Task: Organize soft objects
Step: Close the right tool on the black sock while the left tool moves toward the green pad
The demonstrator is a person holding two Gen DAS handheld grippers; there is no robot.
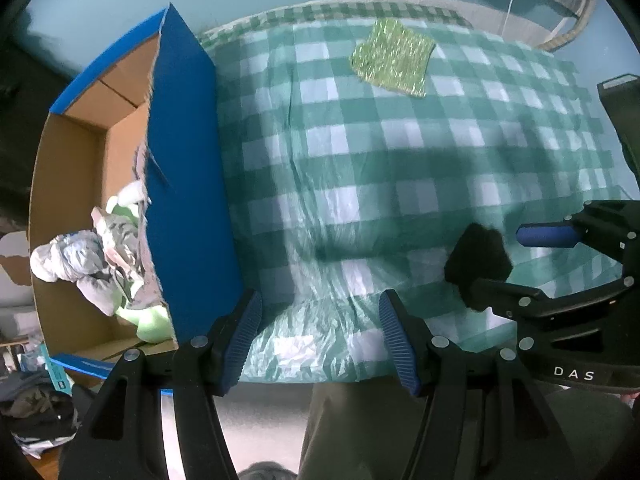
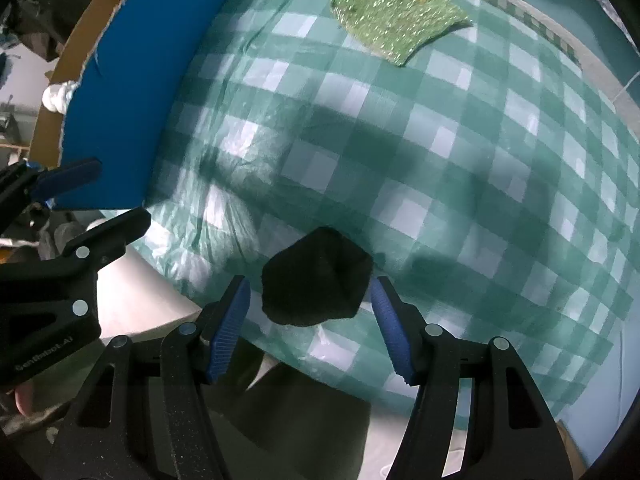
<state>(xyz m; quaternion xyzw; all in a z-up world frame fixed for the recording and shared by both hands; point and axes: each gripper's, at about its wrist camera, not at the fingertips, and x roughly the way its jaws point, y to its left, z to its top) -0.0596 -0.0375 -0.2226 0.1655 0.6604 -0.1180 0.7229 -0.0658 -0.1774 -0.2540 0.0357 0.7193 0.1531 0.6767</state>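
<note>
A black soft cloth (image 2: 316,278) lies near the front edge of the green checked table cover (image 2: 440,168); it also shows in the left wrist view (image 1: 478,260). My right gripper (image 2: 310,320) is open, its blue pads on either side of the cloth, just short of it. My left gripper (image 1: 320,336) is open and empty over the cover's front edge, beside the blue cardboard box (image 1: 188,184). A sparkly green cloth (image 1: 394,58) lies flat at the far side; it also shows in the right wrist view (image 2: 400,12). Several soft items (image 1: 100,256) lie in the box.
The box (image 2: 124,92) stands open at the table's left. The right gripper's body (image 1: 580,300) sits right of the left gripper. Clutter (image 1: 36,412) lies on the floor at lower left. The person's trousers (image 1: 400,432) show below the table edge.
</note>
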